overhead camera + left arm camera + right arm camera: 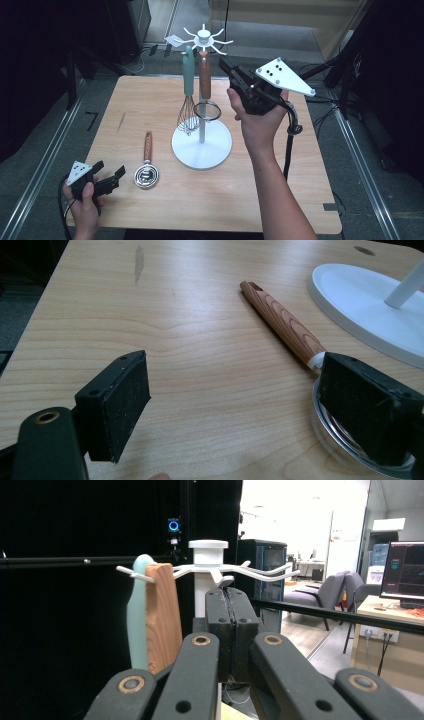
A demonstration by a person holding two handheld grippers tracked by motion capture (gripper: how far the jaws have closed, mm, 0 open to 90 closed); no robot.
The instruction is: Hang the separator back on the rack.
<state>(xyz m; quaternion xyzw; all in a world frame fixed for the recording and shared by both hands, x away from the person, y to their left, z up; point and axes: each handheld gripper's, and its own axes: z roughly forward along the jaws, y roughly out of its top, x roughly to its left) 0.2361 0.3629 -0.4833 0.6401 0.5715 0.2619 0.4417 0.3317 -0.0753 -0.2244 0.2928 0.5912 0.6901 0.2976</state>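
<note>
A white utensil rack (pixel 202 145) stands mid-table on a round base. From its hooks hang a whisk (pixel 188 95) with a teal handle and a small strainer (pixel 205 80) with a wooden handle. A utensil with a wooden handle and a round metal head (pixel 146 172) lies flat on the table left of the base. My left gripper (pixel 111 168) rests low at the front left, open and holding nothing, just left of that head. In the left gripper view its right jaw overlaps the metal head below the wooden handle (pixel 285 325). My right gripper (pixel 225 64) is held high to the right of the rack's top, shut and holding nothing (pixel 231 595).
The wooden table (pixel 150 100) has bare room at the left and at the back right. In the right gripper view the teal handle (pixel 136 625) and wooden handle (pixel 162 615) hang close ahead at the left, and the rack post (pixel 207 575) is straight ahead. Black frame rails flank the table.
</note>
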